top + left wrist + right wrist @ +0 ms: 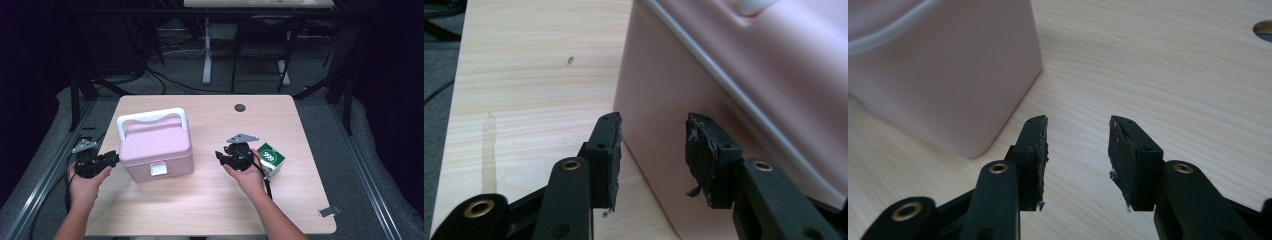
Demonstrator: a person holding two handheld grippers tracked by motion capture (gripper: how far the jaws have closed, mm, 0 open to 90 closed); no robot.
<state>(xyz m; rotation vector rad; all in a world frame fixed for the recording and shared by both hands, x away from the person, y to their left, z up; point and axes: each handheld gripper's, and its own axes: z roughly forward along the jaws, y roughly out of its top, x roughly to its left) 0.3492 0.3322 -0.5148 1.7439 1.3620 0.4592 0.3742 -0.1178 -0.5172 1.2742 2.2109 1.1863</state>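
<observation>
A pink lidded box (156, 148) with a white handle (150, 118) and a white front latch (158, 169) stands left of the table's middle. My left gripper (113, 159) sits just off the box's left side, pointing at it. In the left gripper view its jaws (653, 150) stand open, with the pink wall (664, 95) close ahead and nothing pressed between the pads. My right gripper (220, 156) hovers to the right of the box, apart from it. Its jaws (1077, 150) are open over bare wood, with the box's corner (948, 75) ahead on the left.
A small green and white carton (271, 159) stands just right of my right hand. A round cable hole (240, 107) lies at the table's far middle, and a small grey clip (328, 211) near the front right corner. The light wooden table (210, 205) ends close to my left hand.
</observation>
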